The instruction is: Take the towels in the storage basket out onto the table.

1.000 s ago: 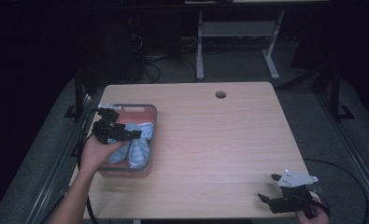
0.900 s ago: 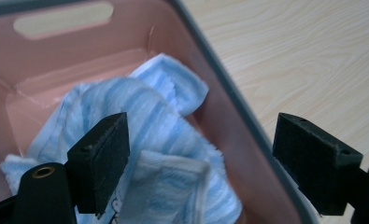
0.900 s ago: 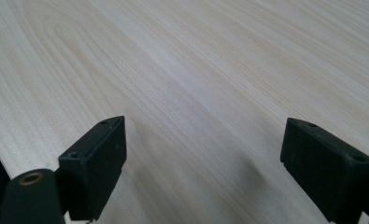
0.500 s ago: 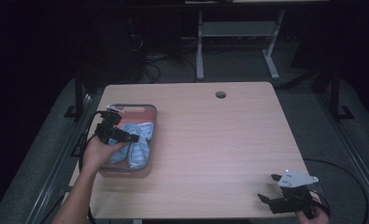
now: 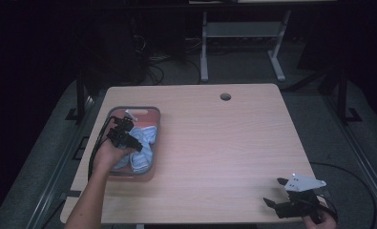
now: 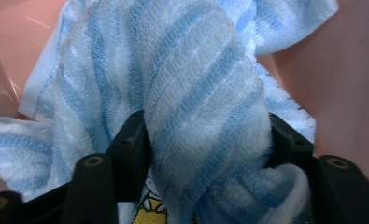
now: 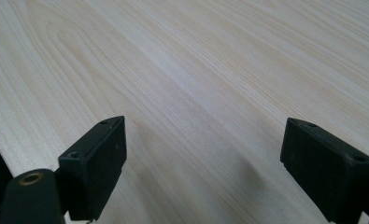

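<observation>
My left gripper [image 6: 205, 154] clenched on striped towel [image 6: 191, 84] inside pink bin [image 5: 150, 114] — lift-out pending — my right gripper [image 5: 284, 193] released over bare surface [image 5: 224, 143].

**Surface and material findings**

Desk [image 5: 224, 143]: pale wood-grain top, smooth, with a soft satin sheen; the grain lines run long and fine in the right gripper view.

Tray [image 5: 143, 113]: reddish-pink plastic with a grey rim, smooth inside, faintly glossy with small light streaks on its wall.

Towel [image 6: 196, 93]: terry cloth, blue and white stripes, looped and fuzzy pile, matt; a flat woven hem at its edge.

Left gripper [image 6: 205, 140] fingers [image 6: 131, 144]: black matt plastic, brass-coloured metal inserts.

Right gripper [image 7: 205, 149] fingers [image 7: 100, 154]: the same matt black, slightly grainy. Its top plate [image 5: 304, 182] is light grey and matt.
</observation>
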`<state>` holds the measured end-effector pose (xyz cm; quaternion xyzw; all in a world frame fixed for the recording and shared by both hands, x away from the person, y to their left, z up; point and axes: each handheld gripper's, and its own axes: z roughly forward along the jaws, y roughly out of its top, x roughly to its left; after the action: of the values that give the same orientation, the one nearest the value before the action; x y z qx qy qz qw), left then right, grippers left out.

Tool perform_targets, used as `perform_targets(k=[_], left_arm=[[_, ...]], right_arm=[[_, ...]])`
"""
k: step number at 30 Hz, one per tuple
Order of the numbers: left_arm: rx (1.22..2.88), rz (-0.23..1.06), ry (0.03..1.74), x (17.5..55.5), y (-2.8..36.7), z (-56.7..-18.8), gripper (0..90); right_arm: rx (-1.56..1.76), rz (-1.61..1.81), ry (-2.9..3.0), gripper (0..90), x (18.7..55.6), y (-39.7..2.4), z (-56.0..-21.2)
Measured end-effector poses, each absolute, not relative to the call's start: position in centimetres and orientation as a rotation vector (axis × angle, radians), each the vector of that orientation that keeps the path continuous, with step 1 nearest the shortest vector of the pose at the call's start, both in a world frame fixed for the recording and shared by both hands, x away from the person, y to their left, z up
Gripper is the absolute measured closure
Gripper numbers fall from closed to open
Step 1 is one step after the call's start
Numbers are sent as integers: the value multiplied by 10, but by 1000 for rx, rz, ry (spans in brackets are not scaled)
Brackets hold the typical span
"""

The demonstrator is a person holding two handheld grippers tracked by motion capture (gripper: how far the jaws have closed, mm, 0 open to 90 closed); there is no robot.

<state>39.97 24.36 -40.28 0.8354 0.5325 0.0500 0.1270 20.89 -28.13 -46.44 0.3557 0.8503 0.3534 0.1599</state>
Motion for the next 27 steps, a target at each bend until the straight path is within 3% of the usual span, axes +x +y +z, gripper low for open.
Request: perform_targets(k=[8, 18, 27], left_arm=[[2447, 119, 1586, 403, 243, -407, 568], [2376, 67, 1570, 397, 251, -401, 634], [2204, 19, 1543, 384, 266, -392, 644]], right_arm=[[1002, 1015, 2423, 138, 209, -282, -464], [1021, 1026, 2407, 138, 208, -284, -463], [1039, 1017, 2399, 138, 209, -285, -462]])
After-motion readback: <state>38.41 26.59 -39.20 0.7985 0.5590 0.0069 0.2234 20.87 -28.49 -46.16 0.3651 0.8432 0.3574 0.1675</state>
